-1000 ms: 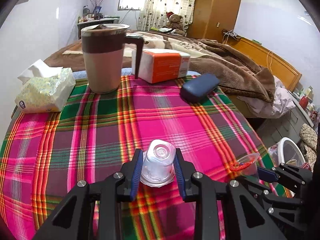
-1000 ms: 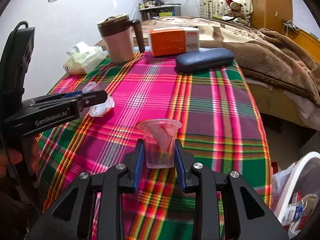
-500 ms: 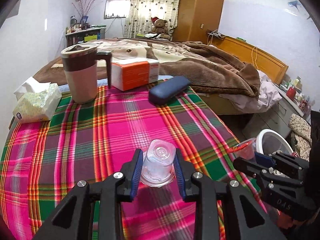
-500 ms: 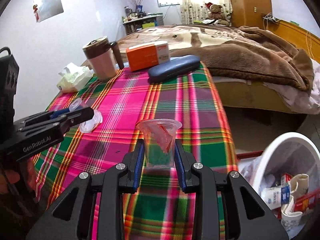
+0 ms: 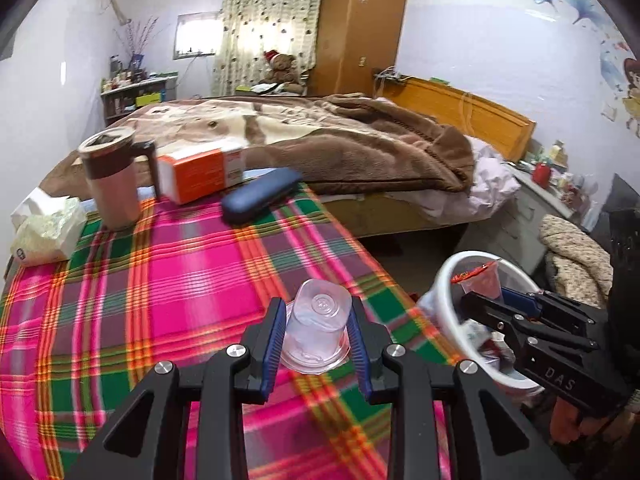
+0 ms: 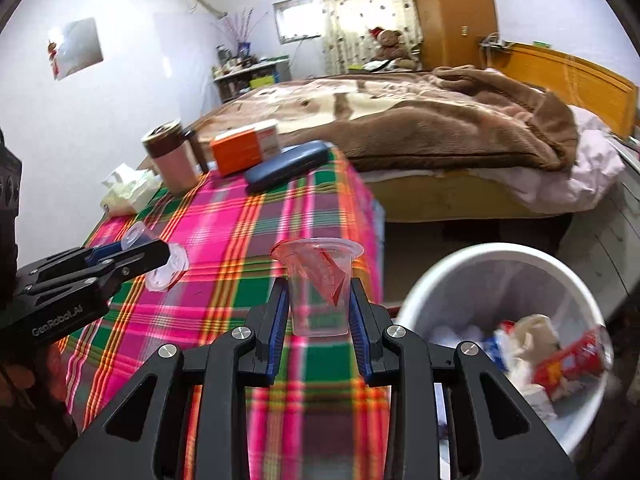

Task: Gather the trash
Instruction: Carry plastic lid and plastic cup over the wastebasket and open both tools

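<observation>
Over bin [image 6: 472, 256]: R gripper [image 6: 319, 312] w/ upright cup [image 6: 318, 292].

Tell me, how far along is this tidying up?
Partly done: the white bin already holds wrappers and paper. In hand: the left gripper clamps an upturned clear cup above the plaid tablecloth, and the right gripper holds a cup with a red wrapper inside, close to the bin. Left: dropping both in. The mug, orange box and blue case look like keepers.
</observation>
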The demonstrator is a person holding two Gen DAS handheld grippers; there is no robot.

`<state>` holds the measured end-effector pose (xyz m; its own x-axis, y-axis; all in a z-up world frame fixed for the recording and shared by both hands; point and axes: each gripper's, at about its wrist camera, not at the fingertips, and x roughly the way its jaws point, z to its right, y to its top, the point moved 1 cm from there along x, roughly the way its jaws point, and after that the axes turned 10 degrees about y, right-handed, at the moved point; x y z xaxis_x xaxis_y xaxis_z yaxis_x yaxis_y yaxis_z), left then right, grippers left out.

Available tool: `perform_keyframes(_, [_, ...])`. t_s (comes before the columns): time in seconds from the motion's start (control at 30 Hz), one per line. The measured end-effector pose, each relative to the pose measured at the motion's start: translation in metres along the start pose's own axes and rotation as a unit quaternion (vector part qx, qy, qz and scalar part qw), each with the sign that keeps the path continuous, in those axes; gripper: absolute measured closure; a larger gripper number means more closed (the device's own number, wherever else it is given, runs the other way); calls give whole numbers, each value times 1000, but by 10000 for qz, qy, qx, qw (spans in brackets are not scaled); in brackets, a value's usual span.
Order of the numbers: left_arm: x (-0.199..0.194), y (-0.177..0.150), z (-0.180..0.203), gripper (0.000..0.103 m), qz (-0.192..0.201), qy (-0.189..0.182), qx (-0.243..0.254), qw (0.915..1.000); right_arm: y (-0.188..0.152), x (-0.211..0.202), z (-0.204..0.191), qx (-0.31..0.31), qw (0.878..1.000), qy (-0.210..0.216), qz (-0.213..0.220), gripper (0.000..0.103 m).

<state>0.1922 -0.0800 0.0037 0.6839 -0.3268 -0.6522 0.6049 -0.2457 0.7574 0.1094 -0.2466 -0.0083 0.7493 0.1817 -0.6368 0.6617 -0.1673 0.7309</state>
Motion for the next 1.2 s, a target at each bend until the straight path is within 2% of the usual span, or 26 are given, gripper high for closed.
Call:
perform_keyframes(0.2, [-15, -1, 39, 72, 130, -218, 150, 9996, -7, -32, 21, 152, 9992, -304, 205, 73])
perform_keyframes(0.7, [-13, -23, 141, 71, -92, -852, 536, 9949, -30, -73, 77, 608, 9920, -1057, 341, 73])
perform_keyframes(0.93, [3, -31, 172, 71, -254, -953, 670, 9929, -43, -69, 97, 767, 9904, -1145, 123, 73])
perform_keyframes(1.2, [29, -42, 189, 71, -531, -987, 611, 9918, -55, -61, 117, 804, 9906, -1083, -208, 73])
